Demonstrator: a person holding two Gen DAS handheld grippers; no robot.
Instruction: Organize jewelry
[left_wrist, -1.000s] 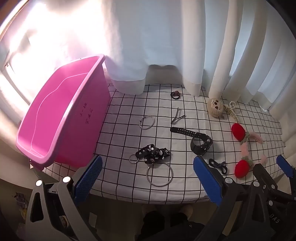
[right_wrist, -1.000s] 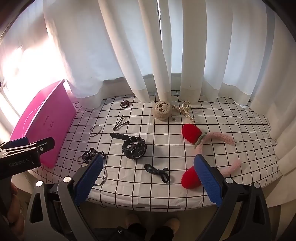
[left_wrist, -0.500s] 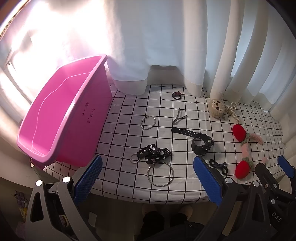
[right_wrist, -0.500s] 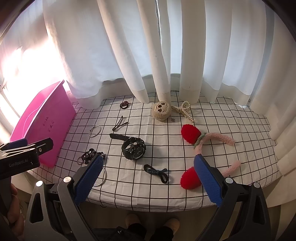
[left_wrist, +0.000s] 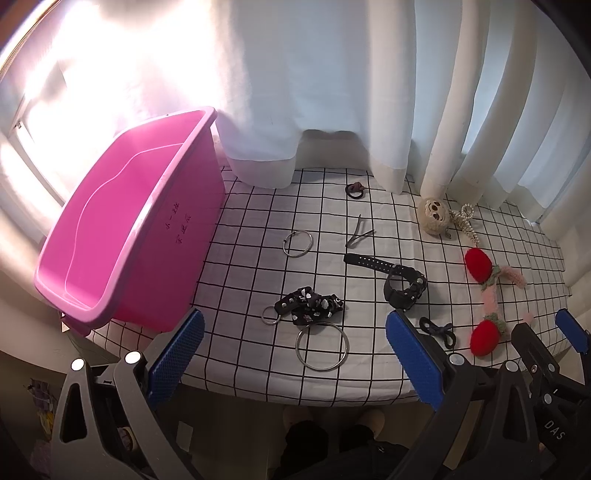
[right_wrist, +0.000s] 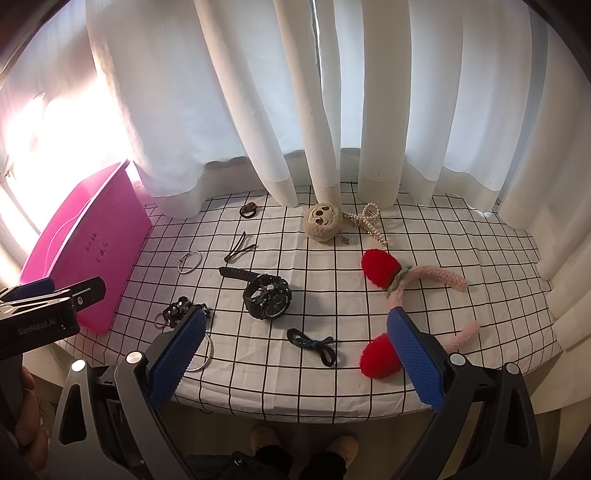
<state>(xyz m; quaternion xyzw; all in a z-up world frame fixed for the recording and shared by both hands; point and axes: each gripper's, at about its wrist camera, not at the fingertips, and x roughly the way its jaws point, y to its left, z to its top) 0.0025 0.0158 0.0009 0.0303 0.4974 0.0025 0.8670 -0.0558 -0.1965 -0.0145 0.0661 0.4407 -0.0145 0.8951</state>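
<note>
Jewelry lies scattered on a grid-patterned cloth. A black watch sits mid-table, with a black studded strap and a large silver ring nearer the front edge. A smaller bangle, black hair clips, a dark hair tie, a black bow, a pearl piece, a plush face and a pink headband with red pompoms lie around. My left gripper and right gripper hang open before the table's front edge, holding nothing.
A large pink bin stands at the table's left end, tilted, nothing visible inside. White curtains hang along the back and right edges. The left gripper's body shows at the left of the right wrist view. Feet stand below the front edge.
Both grippers have drawn back slightly from the table, so the objects sit a little farther off. Nothing was grasped or moved.
</note>
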